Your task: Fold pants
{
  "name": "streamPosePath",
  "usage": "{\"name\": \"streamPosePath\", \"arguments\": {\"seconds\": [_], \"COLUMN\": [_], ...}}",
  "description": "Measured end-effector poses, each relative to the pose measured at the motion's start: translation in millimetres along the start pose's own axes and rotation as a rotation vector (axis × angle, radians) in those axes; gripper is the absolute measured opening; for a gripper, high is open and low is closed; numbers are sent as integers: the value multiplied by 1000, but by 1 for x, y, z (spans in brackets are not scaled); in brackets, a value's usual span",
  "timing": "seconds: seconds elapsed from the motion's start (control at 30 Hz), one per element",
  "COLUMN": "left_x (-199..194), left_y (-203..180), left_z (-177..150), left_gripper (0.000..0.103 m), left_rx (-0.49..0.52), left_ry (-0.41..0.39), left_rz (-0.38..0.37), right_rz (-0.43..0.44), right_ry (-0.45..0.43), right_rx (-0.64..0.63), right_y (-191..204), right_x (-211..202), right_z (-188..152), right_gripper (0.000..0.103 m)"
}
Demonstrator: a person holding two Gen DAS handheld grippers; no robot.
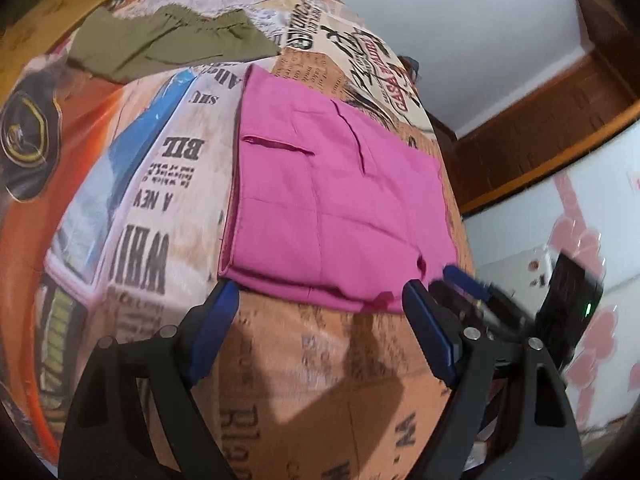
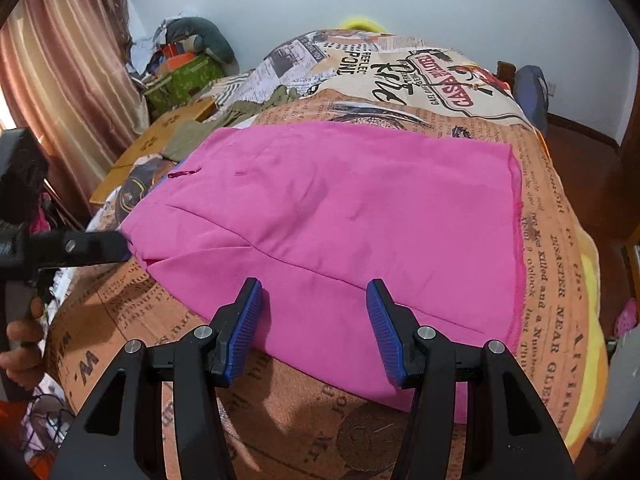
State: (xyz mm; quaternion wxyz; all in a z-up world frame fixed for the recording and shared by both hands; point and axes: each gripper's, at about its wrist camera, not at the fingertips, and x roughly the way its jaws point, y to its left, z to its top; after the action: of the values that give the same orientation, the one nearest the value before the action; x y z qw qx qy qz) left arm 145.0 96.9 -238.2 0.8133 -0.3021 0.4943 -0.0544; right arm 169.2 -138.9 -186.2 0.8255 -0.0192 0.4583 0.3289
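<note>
Printed bedspread (image 2: 552,264), folded pink pants (image 2: 340,220) just ahead of both parted tongs (image 2: 314,320).

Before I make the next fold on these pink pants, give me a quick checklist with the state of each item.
1. Left gripper open, nothing held: ok.
2. Right gripper open, nothing held: ok.
3. Pink pants lying flat on the bed: ok.
4. Near edge of the pants within both grippers' approach: ok.
5. Olive garment apart from the pants: ok.
6. Layers underneath aligned: cannot tell.
</note>
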Motion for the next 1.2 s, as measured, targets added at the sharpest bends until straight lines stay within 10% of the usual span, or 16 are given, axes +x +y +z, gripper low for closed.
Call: {"name": "streamPosePath", "arguments": {"seconds": [0.73, 0.97, 1.2], "left_x": [24, 36, 26], "left_y": [0, -6, -25], "left_z": [38, 60, 54], "left_gripper": [80, 27, 15], "left_rx": [-227, -192, -46], "left_ry": [-23, -47, -111], "left_rz": [-49, 93, 169], "right_rz": [59, 72, 71], "right_ry": [-2, -7, 1], "right_rx": [39, 67, 59], "right_y": [-6, -12, -11], "right_x": [1, 2, 2], "right_z": [-4, -4, -2], "right_gripper": [50, 50, 50]}}
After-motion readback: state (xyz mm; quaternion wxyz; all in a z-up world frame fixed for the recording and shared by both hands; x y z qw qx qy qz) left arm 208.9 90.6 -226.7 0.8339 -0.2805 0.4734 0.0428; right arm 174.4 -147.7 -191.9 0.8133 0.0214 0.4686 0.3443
